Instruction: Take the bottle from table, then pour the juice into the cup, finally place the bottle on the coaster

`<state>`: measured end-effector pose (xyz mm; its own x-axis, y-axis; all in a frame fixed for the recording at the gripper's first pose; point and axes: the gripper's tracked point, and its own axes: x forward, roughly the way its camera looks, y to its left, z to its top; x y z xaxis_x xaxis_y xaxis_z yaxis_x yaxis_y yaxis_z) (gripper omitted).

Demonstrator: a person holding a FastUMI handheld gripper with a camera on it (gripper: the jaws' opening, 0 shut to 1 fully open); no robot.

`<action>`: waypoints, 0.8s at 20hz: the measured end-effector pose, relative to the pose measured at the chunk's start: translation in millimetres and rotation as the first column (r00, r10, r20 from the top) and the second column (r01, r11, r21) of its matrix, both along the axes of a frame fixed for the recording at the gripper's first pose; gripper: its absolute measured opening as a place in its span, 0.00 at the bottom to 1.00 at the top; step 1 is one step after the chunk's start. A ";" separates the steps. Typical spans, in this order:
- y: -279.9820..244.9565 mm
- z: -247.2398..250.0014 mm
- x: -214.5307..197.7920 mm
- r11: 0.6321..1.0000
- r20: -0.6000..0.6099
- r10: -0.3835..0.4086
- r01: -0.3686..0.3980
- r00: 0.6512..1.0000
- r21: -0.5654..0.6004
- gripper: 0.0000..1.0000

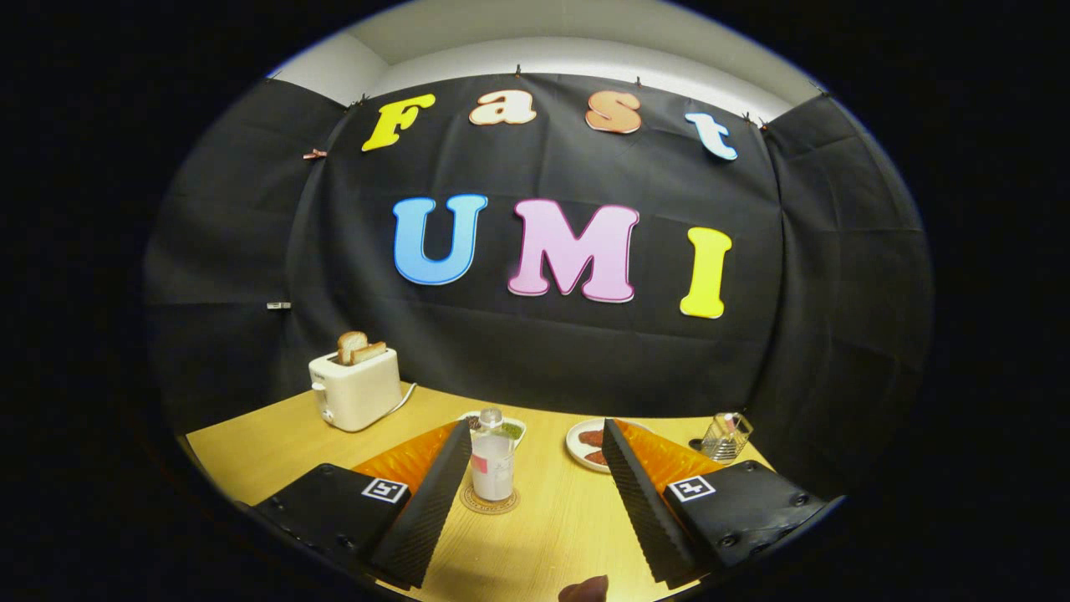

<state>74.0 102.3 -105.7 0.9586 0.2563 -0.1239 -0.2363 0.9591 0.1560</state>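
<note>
A small clear bottle (pixel 491 458) with a pale cap and a pink label stands upright on a round cork coaster (pixel 490 500) on the wooden table (pixel 267 451). It sits just ahead of the left finger, closer to it than to the right one. My gripper (pixel 535 502) is open, its fingers spread wide with nothing pressed between them. A clear glass cup (pixel 726 436) stands beyond the right finger near the table's far right corner.
A cream toaster (pixel 356 386) holding two bread slices stands at the far left of the table. A small dish (pixel 510 426) lies behind the bottle. A white plate (pixel 585 443) with dark food lies partly behind the right finger. Black cloth walls close the booth.
</note>
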 end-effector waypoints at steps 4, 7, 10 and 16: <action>-25.5 34.4 -10.9 0.998 0.027 -0.059 0.059 0.998 0.003 0.96; -44.9 48.3 -23.9 0.997 0.029 -0.079 0.079 0.996 -0.005 0.96; -70.1 61.1 -33.8 0.994 0.069 -0.084 0.088 0.994 -0.060 0.97; -110.9 73.5 -47.9 0.992 0.120 -0.066 0.078 0.991 -0.103 0.97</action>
<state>26.2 -8.6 -32.2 0.9836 0.1772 -0.0342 -0.1763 0.9840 0.0268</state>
